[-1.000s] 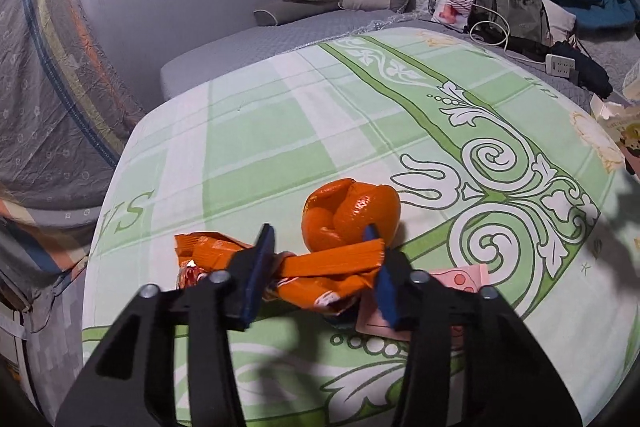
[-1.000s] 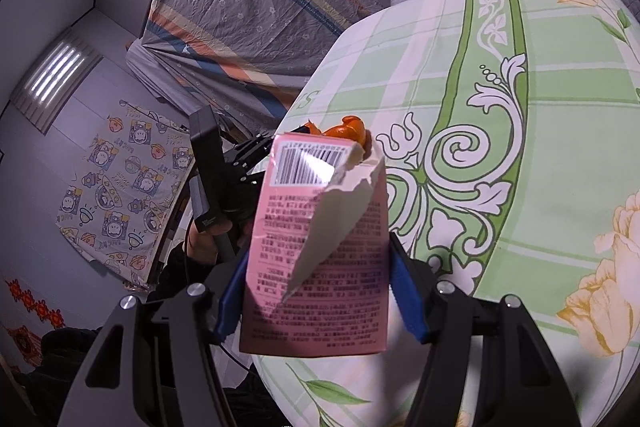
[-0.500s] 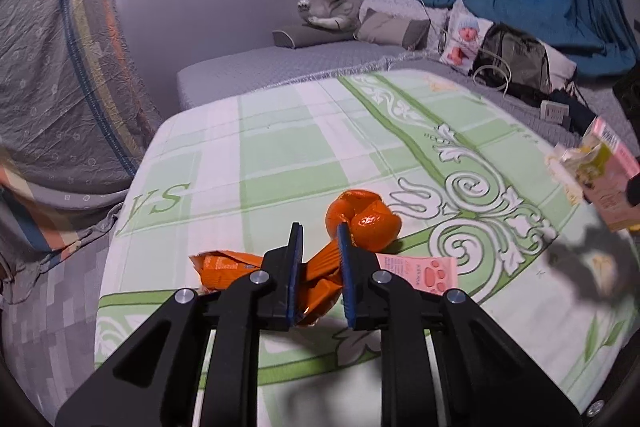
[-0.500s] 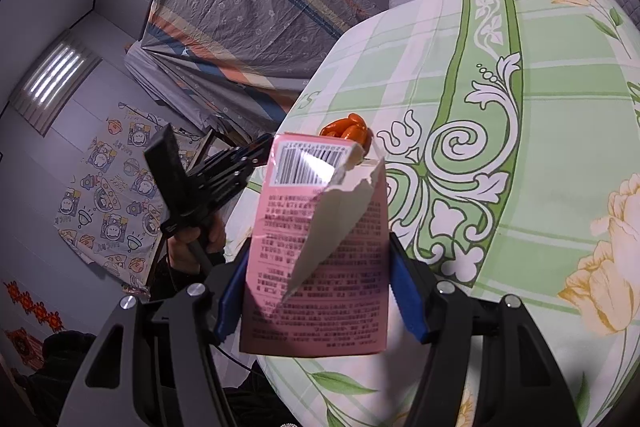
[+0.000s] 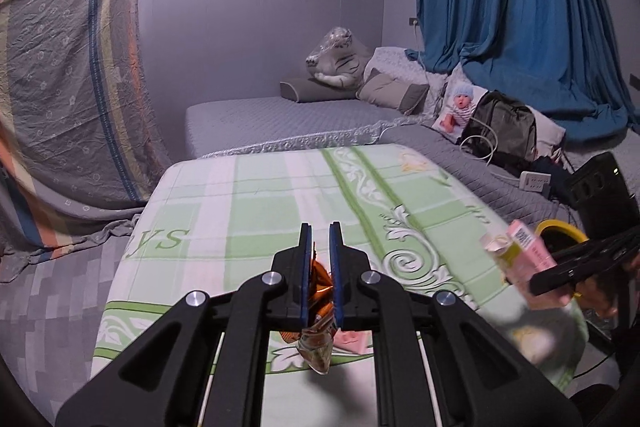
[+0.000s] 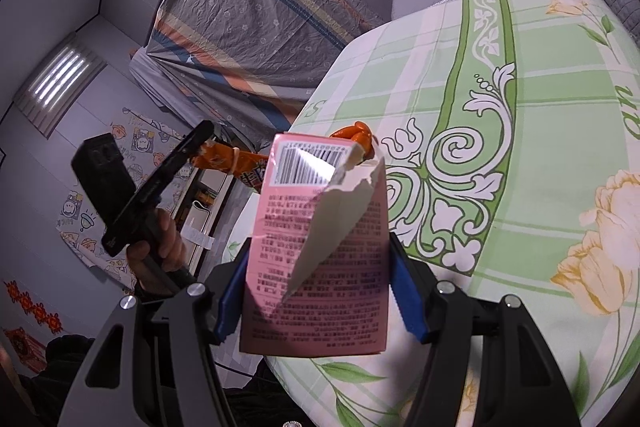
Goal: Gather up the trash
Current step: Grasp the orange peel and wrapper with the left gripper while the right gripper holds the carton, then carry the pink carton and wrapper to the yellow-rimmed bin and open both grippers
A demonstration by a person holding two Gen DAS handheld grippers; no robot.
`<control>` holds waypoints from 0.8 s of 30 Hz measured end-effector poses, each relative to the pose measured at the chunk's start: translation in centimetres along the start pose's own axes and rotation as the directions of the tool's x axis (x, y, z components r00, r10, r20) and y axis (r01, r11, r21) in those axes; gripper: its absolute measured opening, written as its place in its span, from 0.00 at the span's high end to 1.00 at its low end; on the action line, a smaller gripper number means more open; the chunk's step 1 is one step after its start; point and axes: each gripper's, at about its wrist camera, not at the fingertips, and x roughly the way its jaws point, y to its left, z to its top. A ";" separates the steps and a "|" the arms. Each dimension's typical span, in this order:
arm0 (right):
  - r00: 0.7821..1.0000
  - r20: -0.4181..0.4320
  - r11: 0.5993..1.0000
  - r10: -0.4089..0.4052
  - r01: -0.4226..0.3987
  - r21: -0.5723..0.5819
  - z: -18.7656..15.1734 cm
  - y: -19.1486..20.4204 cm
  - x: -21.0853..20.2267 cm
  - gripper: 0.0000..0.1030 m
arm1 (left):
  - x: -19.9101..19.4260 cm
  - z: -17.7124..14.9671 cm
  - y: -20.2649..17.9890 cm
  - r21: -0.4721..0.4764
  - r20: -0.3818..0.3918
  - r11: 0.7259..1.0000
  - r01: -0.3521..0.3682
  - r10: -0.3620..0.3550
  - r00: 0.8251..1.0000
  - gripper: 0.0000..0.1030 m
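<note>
My left gripper (image 5: 319, 259) is shut on an orange snack wrapper (image 5: 318, 311) and holds it in the air above the near edge of the green patterned table (image 5: 280, 203). The wrapper hangs down between the blue pads. The wrapper (image 6: 230, 163) and left gripper (image 6: 200, 139) also show in the right wrist view. My right gripper (image 6: 320, 291) is shut on a torn pink carton (image 6: 320, 259), held above the table edge; it shows at the right of the left wrist view (image 5: 524, 259). Orange peel (image 6: 358, 137) lies on the table. A pink wrapper (image 5: 352, 339) lies under the left gripper.
A yellow-rimmed bin (image 5: 558, 231) stands right of the table. A grey bed (image 5: 300, 115) with pillows, a plush tiger (image 5: 336, 59) and a backpack (image 5: 504, 127) lies behind. A striped sheet (image 5: 68, 87) hangs at the left, a blue curtain (image 5: 520, 7) at the right.
My left gripper closed on the orange wrapper and lifted it off the table, tilting up. The right gripper kept hold of the pink carton and barely moved.
</note>
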 end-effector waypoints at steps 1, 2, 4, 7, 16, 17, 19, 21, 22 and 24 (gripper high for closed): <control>1.000 0.005 1.000 0.000 0.000 0.000 0.0 -0.1 -0.2 0.42 | -0.3 0.2 -0.7 0.003 0.005 1.000 0.017 -0.017 1.000 0.92; 1.000 0.013 1.000 -0.001 0.001 0.003 -0.1 -0.1 -0.6 0.42 | -0.5 0.3 -1.2 0.005 0.010 1.000 0.027 -0.027 1.000 0.92; 1.000 0.027 1.000 -0.005 0.005 0.009 -0.2 -0.4 -1.2 0.42 | -0.8 0.8 -2.7 0.014 0.017 0.999 0.050 -0.050 0.999 0.92; 0.999 0.049 1.000 -0.007 0.006 0.027 -0.6 -1.0 -2.1 0.42 | -0.7 1.3 -5.0 0.016 0.016 0.997 0.075 -0.075 0.997 0.92; 0.986 0.158 0.995 -0.052 0.038 0.089 -2.5 -3.9 -7.1 0.42 | 0.7 2.6 -12.9 0.085 -0.006 0.977 0.196 -0.196 0.981 0.92; 0.981 0.181 0.994 -0.067 0.049 0.102 -2.8 -4.5 -8.2 0.42 | 0.9 2.8 -13.9 0.095 -0.009 0.973 0.209 -0.209 0.978 0.92; 0.972 0.215 0.989 -0.090 0.062 0.132 -3.4 -5.7 -10.0 0.42 | 1.6 3.2 -16.1 0.118 -0.018 0.961 0.250 -0.250 0.968 0.92; 0.960 0.253 0.983 -0.121 0.080 0.165 -4.1 -7.0 -12.0 0.42 | 2.3 3.5 -18.3 0.137 -0.029 0.947 0.289 -0.288 0.957 0.92; 0.951 0.274 0.979 -0.140 0.092 0.181 -4.6 -7.6 -13.0 0.42 | 2.7 3.7 -19.4 0.147 -0.035 0.939 0.310 -0.308 0.951 0.92; 0.933 0.308 0.969 -0.184 0.120 0.215 -5.6 -8.7 -15.0 0.42 | 3.4 4.0 -21.4 0.166 -0.043 0.924 0.344 -0.342 0.939 0.92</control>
